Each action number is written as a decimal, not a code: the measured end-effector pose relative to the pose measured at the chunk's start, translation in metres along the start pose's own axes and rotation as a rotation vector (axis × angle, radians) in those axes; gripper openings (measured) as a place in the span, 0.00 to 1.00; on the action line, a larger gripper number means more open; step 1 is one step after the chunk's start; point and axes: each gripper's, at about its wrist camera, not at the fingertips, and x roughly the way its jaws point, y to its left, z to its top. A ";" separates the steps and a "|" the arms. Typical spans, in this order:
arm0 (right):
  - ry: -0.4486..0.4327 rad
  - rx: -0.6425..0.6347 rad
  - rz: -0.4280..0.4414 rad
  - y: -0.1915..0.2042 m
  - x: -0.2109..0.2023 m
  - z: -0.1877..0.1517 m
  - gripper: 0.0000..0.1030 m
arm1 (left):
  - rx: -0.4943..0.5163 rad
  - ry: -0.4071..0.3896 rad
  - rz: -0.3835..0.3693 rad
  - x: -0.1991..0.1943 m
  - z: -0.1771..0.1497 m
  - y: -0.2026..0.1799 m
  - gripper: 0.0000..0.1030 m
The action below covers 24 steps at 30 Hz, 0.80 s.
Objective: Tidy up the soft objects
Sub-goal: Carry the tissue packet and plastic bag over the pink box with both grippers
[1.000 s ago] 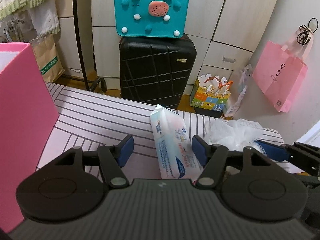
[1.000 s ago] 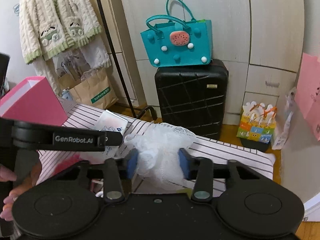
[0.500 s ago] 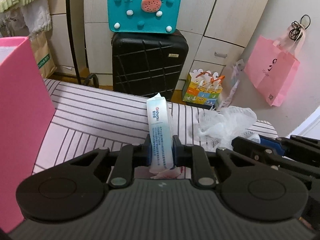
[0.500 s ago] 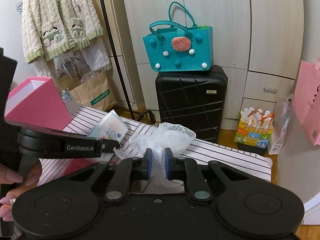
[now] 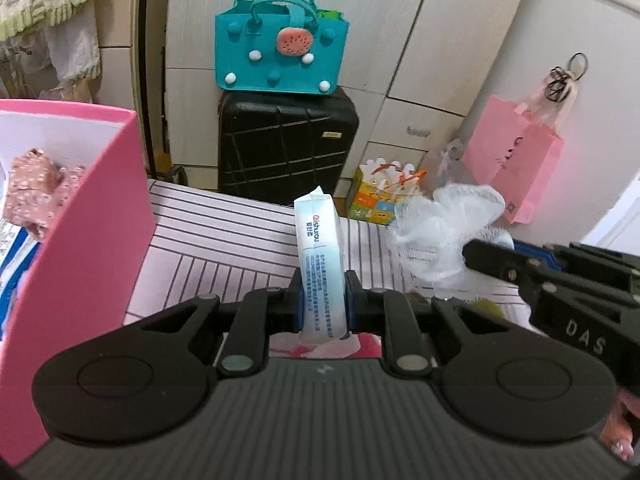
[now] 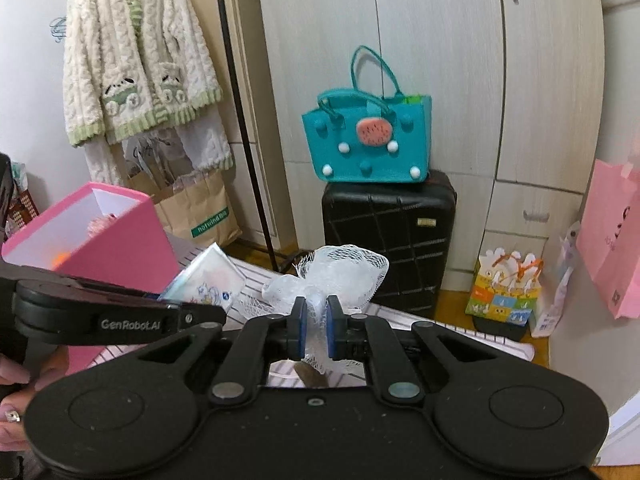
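My left gripper (image 5: 322, 300) is shut on a white tissue pack (image 5: 320, 256) with blue print, held upright above the striped table (image 5: 224, 248). My right gripper (image 6: 313, 328) is shut on a white mesh bath puff (image 6: 340, 272), lifted off the table; the puff also shows in the left wrist view (image 5: 444, 228), to the right of the pack. A pink box (image 5: 80, 240) stands open at the left and holds a pink floral cloth (image 5: 36, 188). It also shows in the right wrist view (image 6: 120, 240), beyond the left gripper's arm.
A black suitcase (image 5: 284, 148) with a teal felt bag (image 5: 280, 56) on top stands behind the table. A colourful gift bag (image 5: 380, 196) sits on the floor and a pink paper bag (image 5: 516, 168) hangs at the right. A coat rack with a cardigan (image 6: 136, 76) stands at the left.
Both grippers closed: the left onto the tissue pack, the right onto the mesh puff. Both have since lifted their objects, and the pink box's inside has come into the left view.
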 end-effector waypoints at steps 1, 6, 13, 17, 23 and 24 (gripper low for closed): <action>-0.005 -0.004 0.002 0.003 -0.004 0.002 0.11 | 0.001 0.005 -0.010 -0.005 0.000 0.001 0.17; -0.034 -0.015 0.007 0.017 -0.024 0.013 0.11 | 0.027 0.020 -0.048 -0.030 -0.003 0.006 0.17; -0.066 -0.039 0.008 0.039 -0.050 0.025 0.11 | 0.068 0.082 -0.109 -0.059 -0.011 0.012 0.17; -0.070 -0.048 0.018 0.050 -0.065 0.032 0.11 | 0.097 0.115 -0.123 -0.074 -0.016 0.020 0.17; -0.059 -0.038 0.048 0.067 -0.088 0.036 0.11 | 0.142 0.154 -0.134 -0.099 -0.024 0.035 0.17; -0.057 -0.039 0.056 0.070 -0.091 0.037 0.11 | 0.152 0.161 -0.135 -0.104 -0.026 0.037 0.17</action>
